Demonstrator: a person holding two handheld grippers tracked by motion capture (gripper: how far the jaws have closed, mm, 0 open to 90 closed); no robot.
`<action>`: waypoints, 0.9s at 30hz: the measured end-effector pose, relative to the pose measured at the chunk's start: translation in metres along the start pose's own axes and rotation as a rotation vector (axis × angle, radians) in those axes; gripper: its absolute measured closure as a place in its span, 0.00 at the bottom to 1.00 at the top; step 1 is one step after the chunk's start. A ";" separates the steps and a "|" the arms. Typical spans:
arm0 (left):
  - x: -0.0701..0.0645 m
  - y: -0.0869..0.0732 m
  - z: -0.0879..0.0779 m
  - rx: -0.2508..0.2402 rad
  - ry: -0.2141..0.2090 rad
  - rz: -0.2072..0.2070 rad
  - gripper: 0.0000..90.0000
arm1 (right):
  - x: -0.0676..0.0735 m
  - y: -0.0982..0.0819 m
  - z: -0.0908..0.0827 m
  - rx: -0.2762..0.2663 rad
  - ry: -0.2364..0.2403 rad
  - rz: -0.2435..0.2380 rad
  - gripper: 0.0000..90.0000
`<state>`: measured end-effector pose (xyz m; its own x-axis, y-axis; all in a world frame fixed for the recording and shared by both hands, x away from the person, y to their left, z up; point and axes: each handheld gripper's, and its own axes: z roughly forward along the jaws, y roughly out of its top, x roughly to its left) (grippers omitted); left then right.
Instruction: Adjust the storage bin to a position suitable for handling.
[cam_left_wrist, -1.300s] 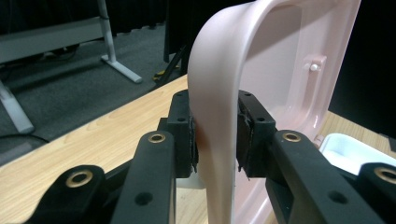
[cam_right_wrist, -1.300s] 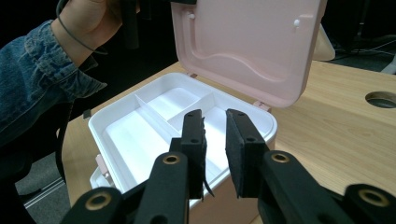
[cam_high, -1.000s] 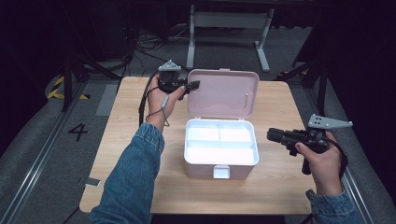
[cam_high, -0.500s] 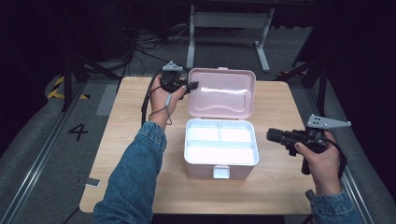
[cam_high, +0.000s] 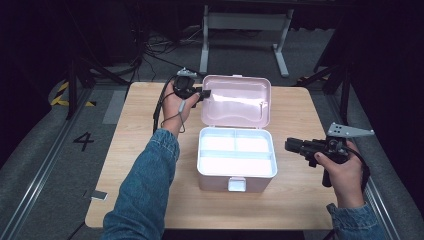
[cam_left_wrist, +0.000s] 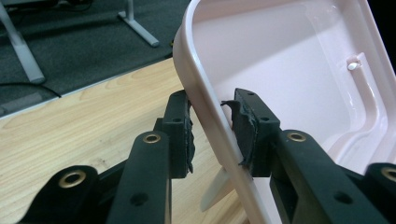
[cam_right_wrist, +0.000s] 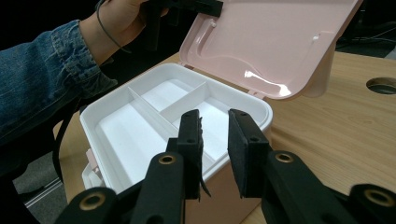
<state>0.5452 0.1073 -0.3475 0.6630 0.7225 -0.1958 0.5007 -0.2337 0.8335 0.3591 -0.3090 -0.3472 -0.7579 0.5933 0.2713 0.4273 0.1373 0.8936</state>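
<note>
Pinching the lid edge of the box at mid-table, the left hand-held gripper should swing gently about the hinge, while the right hand-held gripper waits part-open, empty

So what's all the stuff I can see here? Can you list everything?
box: one, pink outside with a white inside split into compartments, middle of the table, open.
lid: one, pink, standing up behind the box, its left edge between the left gripper's jaws.
latch: one, pale, front of the box.
table: one, light wood, under everything.
metal frame: one, grey, on the floor behind the table.
number 4: one, dark, on the floor left of the table.
left gripper: one, black, on the lid's edge.
right gripper: one, black, open, right of the box.
sleeves: two, blue denim.
</note>
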 end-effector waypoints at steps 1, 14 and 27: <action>0.001 -0.001 0.001 0.006 -0.002 -0.010 0.76 | 0.000 0.000 0.000 -0.001 0.001 -0.001 0.84; 0.007 -0.006 0.010 0.055 -0.005 -0.053 0.73 | -0.001 -0.001 0.001 0.005 -0.004 0.002 0.84; 0.012 -0.014 0.023 0.105 0.008 -0.077 0.69 | -0.003 -0.002 -0.001 0.004 -0.008 0.007 0.84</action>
<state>0.5589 0.1049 -0.3733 0.6164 0.7458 -0.2524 0.6053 -0.2438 0.7577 0.3603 -0.3116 -0.3493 -0.7508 0.6008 0.2746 0.4348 0.1365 0.8901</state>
